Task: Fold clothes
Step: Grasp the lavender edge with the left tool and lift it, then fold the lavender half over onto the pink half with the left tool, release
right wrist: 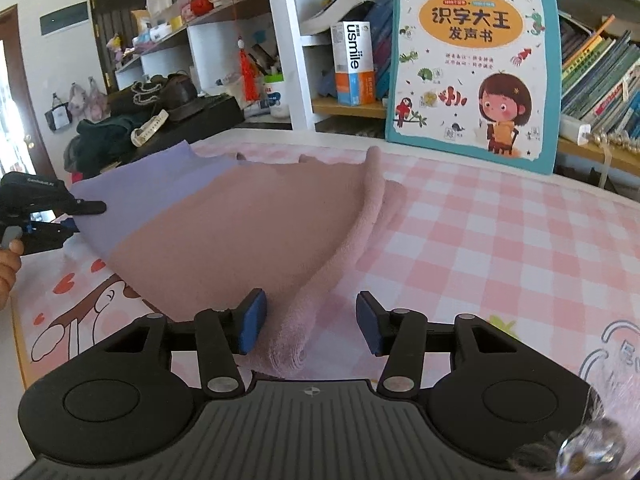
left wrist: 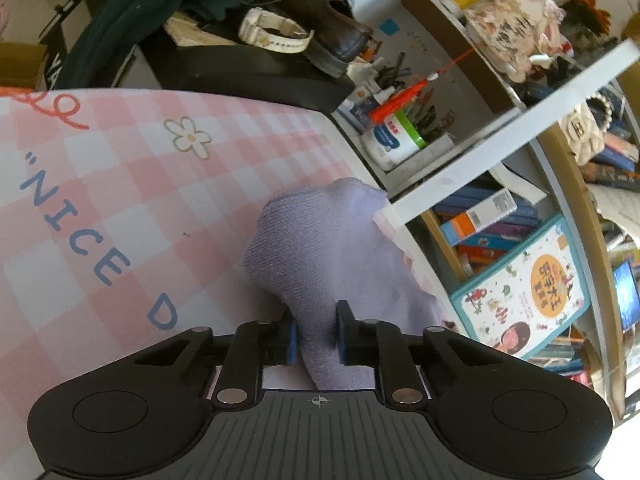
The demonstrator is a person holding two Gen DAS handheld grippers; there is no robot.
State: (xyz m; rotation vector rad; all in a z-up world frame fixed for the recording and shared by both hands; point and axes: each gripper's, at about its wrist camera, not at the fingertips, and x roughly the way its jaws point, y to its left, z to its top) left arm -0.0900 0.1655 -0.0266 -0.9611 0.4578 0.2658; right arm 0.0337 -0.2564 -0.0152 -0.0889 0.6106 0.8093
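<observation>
Blue rubber pads of the left gripper (left wrist: 316, 336) pinched onto the lilac end of the garment (left wrist: 320, 248), lifting a bunched fold of it off the pink checked mat (left wrist: 120, 184) near the desk's shelf-side edge. Open jaws on the right gripper (right wrist: 310, 324), straddling the rolled pink edge of that garment (right wrist: 248, 232) near the desk's front edge without pressing it.

Judged next: close the right pads squarely on that rolled edge, catching every layer, then raise both ends level so the cloth hangs taut before laying it over. Risk of the thick roll slipping out if only its top layer gets caught.

Soft, fuzzy knit, terry-like, 2 colours: lilac band on one end, dusty pink body, sagging in a loose triangle with a long ridge across it. Mat smooth, printed with letters and a flower. Glossy children's book (right wrist: 472, 64) propped upright at the back edge, well apart from the cloth.
</observation>
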